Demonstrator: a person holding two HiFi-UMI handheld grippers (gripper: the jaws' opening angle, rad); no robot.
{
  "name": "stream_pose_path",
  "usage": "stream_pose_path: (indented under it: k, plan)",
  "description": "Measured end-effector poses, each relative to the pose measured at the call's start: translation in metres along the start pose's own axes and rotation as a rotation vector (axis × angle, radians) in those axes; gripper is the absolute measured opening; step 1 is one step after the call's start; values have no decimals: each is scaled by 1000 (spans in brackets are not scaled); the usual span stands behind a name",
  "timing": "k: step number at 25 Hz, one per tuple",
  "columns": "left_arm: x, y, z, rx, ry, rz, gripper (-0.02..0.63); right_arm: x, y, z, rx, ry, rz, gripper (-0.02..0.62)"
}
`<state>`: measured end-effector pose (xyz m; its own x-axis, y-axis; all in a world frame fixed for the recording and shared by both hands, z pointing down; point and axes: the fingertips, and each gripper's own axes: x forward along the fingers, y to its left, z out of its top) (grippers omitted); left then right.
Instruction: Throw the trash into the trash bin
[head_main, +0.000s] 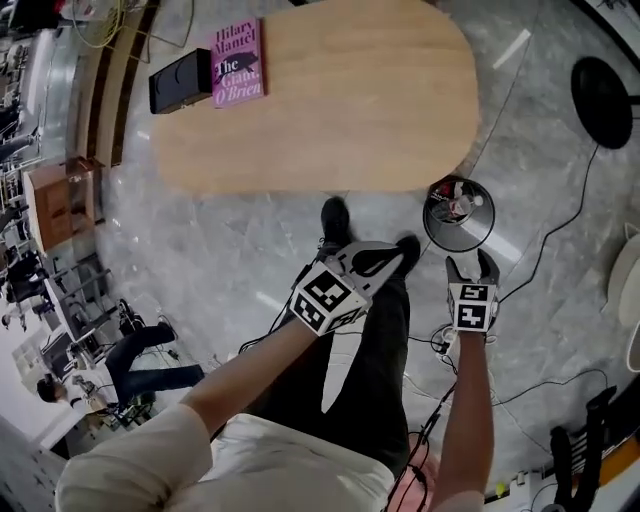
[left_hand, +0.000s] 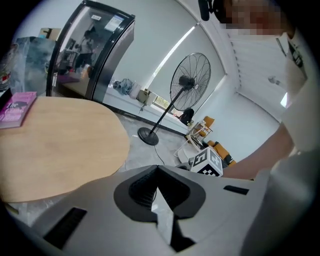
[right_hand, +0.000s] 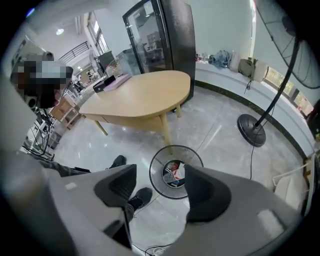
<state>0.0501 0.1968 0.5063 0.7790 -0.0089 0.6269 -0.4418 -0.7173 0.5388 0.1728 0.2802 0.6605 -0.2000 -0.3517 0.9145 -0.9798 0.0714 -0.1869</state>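
Note:
The black wire trash bin (head_main: 470, 236) stands on the marble floor beside the table's right end, with red and white trash (head_main: 455, 205) lying in it. My right gripper (head_main: 472, 266) hangs just in front of the bin, open and empty. In the right gripper view the bin (right_hand: 159, 186) and its trash (right_hand: 174, 172) show between the spread jaws, well below them. My left gripper (head_main: 395, 258) is to the left of the bin, over the person's shoe, and is shut. In the left gripper view its tips (left_hand: 157, 167) meet with nothing visible between them.
A light wooden oval table (head_main: 330, 100) carries a pink book (head_main: 238, 62) and a black box (head_main: 180, 80). A standing fan's round base (head_main: 605, 100) sits at the far right. Cables trail over the floor (head_main: 560, 225). The person's shoes (head_main: 335, 215) are by the table edge.

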Motion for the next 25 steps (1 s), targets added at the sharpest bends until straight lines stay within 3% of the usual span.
stream_pose_path:
  k: [11, 16, 25]
  plan:
    - [-94, -53, 97, 83, -39, 40, 6, -155, 12, 103, 5, -186, -63, 235]
    - [-133, -83, 138, 122, -64, 61, 6, -227, 18, 140, 139, -268, -36, 170]
    - [-210, -125, 202, 133, -175, 90, 6, -347, 57, 210, 13, -425, 4, 81]
